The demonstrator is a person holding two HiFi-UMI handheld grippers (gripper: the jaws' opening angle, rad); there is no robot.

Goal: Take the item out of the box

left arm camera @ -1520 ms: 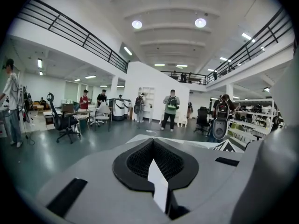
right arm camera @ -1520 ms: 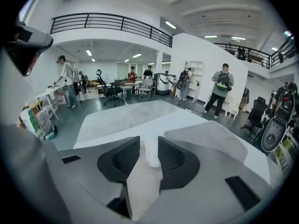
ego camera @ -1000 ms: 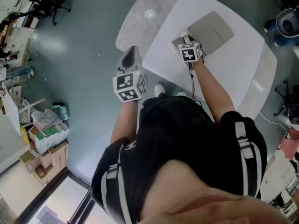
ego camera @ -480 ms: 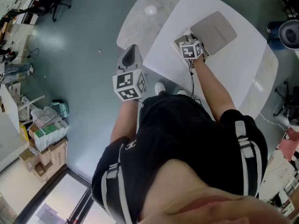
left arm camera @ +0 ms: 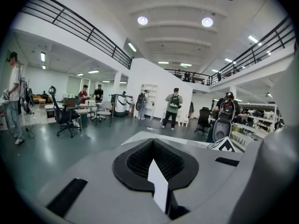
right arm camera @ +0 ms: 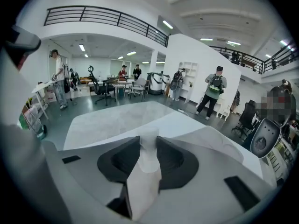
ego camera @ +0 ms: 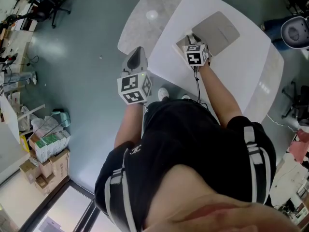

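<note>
Grips a white item in the right tool, jaws closed tight on it. Holds it just over the white surface, close to the near edge and right beside the small grey box. Just past the box, a flat grey sheet, with plenty of bare white room beyond it, out to the far edge. Holds the left tool off the surface, out over the floor, just past the edge, jaws pressed together with nothing held. Lots of open floor on the left side. Far off in the corner, some cardboard boxes, well away from both tools.
</note>
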